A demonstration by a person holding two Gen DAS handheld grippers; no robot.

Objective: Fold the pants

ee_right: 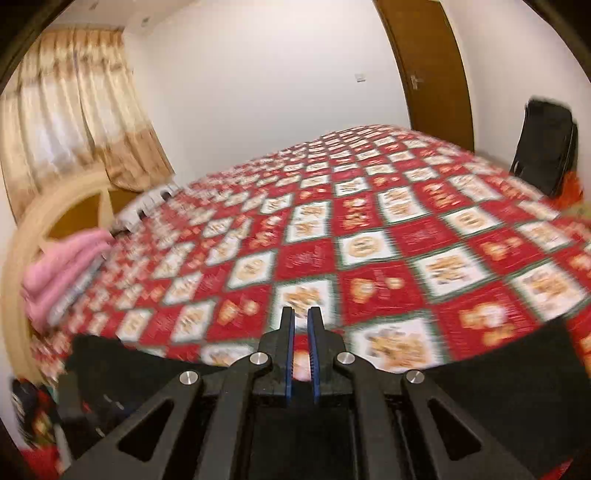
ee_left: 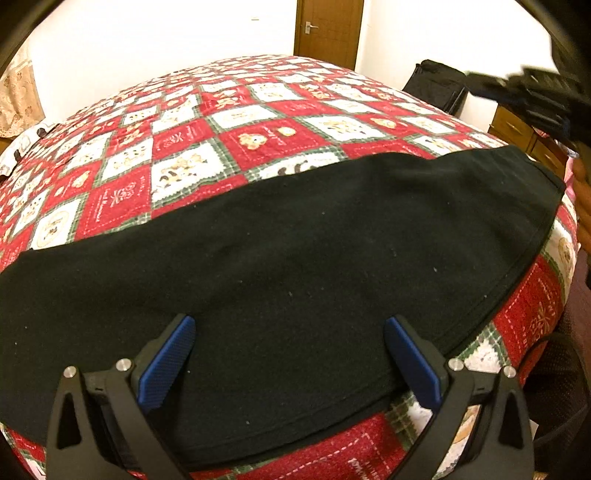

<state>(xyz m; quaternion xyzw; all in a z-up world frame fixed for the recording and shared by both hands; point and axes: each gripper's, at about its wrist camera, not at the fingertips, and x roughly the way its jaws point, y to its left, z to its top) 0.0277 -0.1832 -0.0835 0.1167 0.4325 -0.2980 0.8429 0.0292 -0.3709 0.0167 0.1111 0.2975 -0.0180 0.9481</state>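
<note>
The black pants [ee_left: 295,240] lie flat across the near side of the bed, on a red and white patchwork quilt [ee_left: 240,140], with a stitched hem running along their right edge. My left gripper [ee_left: 289,322] hovers open over the near part of the pants, blue pads wide apart, nothing between them. My right gripper [ee_right: 301,311] is shut, only a thin slit left between its pads, with quilt [ee_right: 369,240] showing through and no cloth in it. It appears blurred [ee_left: 491,83] above the pants' far right corner. Black pants [ee_right: 517,354] show low behind its fingers.
A brown door [ee_left: 328,29] stands beyond the bed. A black bag [ee_left: 436,86] and wooden drawers [ee_left: 517,129] sit to the right. A hand [ee_left: 581,192] shows at the right edge. Beige curtains [ee_right: 74,110] and folded pink cloth [ee_right: 62,269] are at the left.
</note>
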